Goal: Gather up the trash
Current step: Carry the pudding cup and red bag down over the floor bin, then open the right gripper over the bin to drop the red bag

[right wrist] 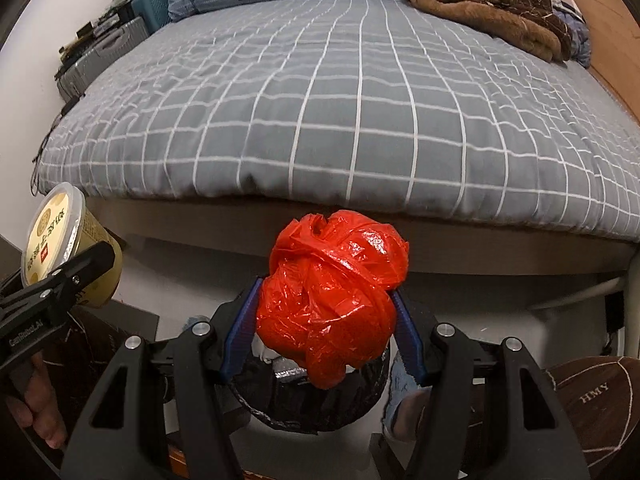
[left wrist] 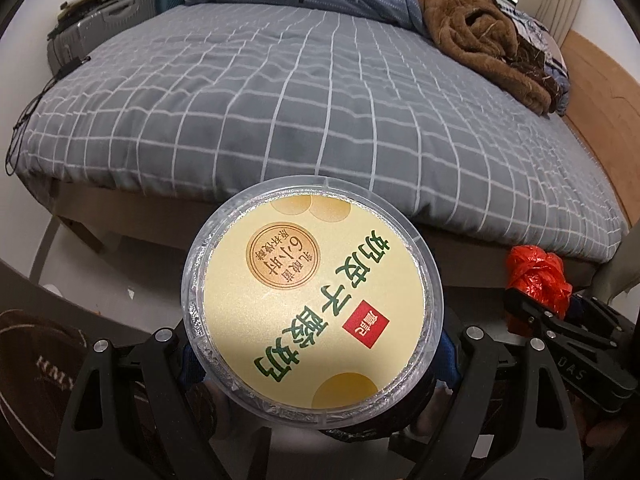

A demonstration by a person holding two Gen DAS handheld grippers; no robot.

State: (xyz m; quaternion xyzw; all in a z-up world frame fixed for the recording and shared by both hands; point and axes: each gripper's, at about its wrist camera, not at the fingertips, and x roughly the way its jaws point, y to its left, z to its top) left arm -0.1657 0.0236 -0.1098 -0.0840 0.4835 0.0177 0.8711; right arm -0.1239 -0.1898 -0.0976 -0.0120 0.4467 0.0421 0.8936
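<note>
The crumpled red bag [right wrist: 332, 296], light and squashy, is pinched mid-bulge by the right gripper [right wrist: 328, 336], while the stiff yogurt cup [left wrist: 312, 300] is clamped around its sides by the left gripper [left wrist: 316, 364].

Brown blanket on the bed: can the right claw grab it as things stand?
Probably not. The right claw is shut on a crumpled red plastic bag, so its jaws are full, and the brown blanket lies at the bed's far end. It would need to drop the bag first.
</note>
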